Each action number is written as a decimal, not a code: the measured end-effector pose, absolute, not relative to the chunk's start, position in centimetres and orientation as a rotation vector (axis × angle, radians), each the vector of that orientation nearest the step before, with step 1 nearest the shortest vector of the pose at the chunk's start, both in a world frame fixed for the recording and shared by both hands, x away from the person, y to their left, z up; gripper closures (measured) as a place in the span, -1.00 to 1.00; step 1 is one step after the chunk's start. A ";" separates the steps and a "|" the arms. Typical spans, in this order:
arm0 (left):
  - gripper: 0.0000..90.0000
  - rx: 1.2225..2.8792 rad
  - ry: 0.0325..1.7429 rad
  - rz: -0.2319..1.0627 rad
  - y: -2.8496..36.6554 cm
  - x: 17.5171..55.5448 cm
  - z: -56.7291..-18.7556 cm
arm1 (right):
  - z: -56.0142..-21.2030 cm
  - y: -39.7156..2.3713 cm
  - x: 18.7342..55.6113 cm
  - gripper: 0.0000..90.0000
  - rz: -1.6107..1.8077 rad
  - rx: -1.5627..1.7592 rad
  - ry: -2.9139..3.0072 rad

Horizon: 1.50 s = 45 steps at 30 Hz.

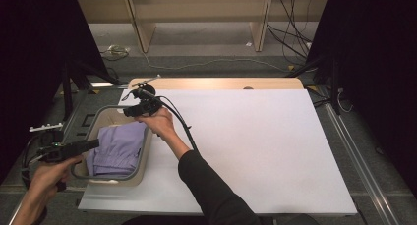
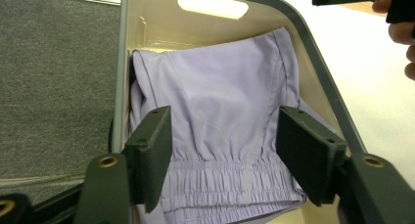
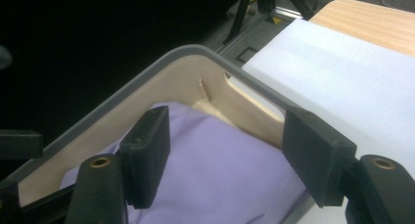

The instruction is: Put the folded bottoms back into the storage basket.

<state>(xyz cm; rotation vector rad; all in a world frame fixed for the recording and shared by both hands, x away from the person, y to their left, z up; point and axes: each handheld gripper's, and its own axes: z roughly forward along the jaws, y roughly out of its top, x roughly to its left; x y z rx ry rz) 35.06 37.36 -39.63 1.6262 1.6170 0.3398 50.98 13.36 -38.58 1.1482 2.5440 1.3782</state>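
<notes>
A folded lilac cloth garment with an elastic waistband [image 2: 220, 136] lies inside the cream plastic basket with a grey rim [image 1: 143, 158], which sits at the left edge of the white table sheet [image 1: 255, 141]. The garment looks fully settled in the basket, its waistband toward the near end. The left gripper [image 2: 222, 155] hovers over that near end, jaws spread wide with the pads clear of the fabric. The right gripper [image 3: 225, 150] hangs over the basket's far corner, likewise parted and gripping nothing. Judging by this, the placing seems done; what remains is probably drawing both hands away from the basket.
</notes>
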 end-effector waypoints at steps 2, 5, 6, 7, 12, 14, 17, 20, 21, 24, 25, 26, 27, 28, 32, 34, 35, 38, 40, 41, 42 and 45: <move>-0.21 1.634 1.611 0.333 37.1 35.1 -39.7 | -38.4 13.0 51.0 -0.22 1.378 1.145 2.542; -0.28 1.646 1.602 0.331 36.6 35.2 -39.8 | -38.2 12.4 50.9 -0.23 1.385 1.138 2.537; -0.29 1.653 1.598 0.330 36.4 35.2 -39.8 | -38.1 12.2 50.9 -0.24 1.389 1.138 2.534; -0.29 1.656 1.594 0.330 36.3 35.2 -39.8 | -38.0 11.9 50.9 -0.24 1.392 1.137 2.531; -0.36 1.667 1.578 0.319 35.6 35.3 -39.9 | -37.9 10.6 50.8 -0.26 1.392 1.139 2.522; -0.37 1.673 1.572 0.316 35.3 35.3 -39.9 | -37.9 9.9 50.8 -0.26 1.398 1.139 2.511; -0.40 1.678 1.557 0.307 34.8 35.4 -40.0 | -37.9 9.0 50.7 -0.27 1.408 1.146 2.498; -0.43 1.677 1.537 0.300 34.4 35.4 -40.0 | -37.9 8.0 50.8 -0.28 1.421 1.153 2.482; -0.43 1.677 1.531 0.297 34.3 35.4 -40.1 | -37.9 7.7 50.8 -0.28 1.425 1.156 2.475; -0.45 1.676 1.515 0.293 34.0 35.4 -40.1 | -37.8 6.9 50.7 -0.28 1.439 1.163 2.460; -0.45 1.676 1.512 0.290 33.9 35.4 -40.1 | -37.8 6.7 50.7 -0.28 1.441 1.166 2.458; -0.45 1.672 1.510 0.290 33.7 35.4 -40.1 | -37.8 6.5 50.7 -0.28 1.444 1.165 2.458; -0.46 1.675 1.504 0.290 33.6 35.4 -40.2 | -37.7 6.3 50.6 -0.29 1.445 1.163 2.456; -0.46 1.674 1.503 0.287 33.5 35.4 -40.2 | -37.7 6.1 50.6 -0.29 1.446 1.165 2.454; -0.47 1.675 1.484 0.287 33.1 35.4 -40.2 | -37.7 5.6 50.3 -0.29 1.455 1.152 2.452; -0.48 1.677 1.474 0.286 32.9 35.3 -40.2 | -37.6 5.4 50.1 -0.29 1.462 1.149 2.451; -0.48 1.674 1.470 0.284 32.7 35.3 -40.1 | -37.6 5.3 50.1 -0.29 1.466 1.147 2.449; -0.49 1.681 1.452 0.285 32.2 35.3 -40.2 | -37.6 5.0 49.8 -0.29 1.474 1.138 2.450; -0.50 1.683 1.443 0.280 31.9 35.3 -40.2 | -37.6 4.8 49.7 -0.30 1.478 1.133 2.450; -0.50 1.683 1.440 0.281 31.8 35.3 -40.2 | -37.6 4.7 49.6 -0.30 1.482 1.131 2.446; -0.51 1.684 1.434 0.284 31.7 35.3 -40.2 | -37.6 4.6 49.5 -0.30 1.483 1.129 2.446; -0.51 1.679 1.420 0.285 31.5 35.2 -40.1 | -37.6 4.3 49.4 -0.30 1.490 1.127 2.442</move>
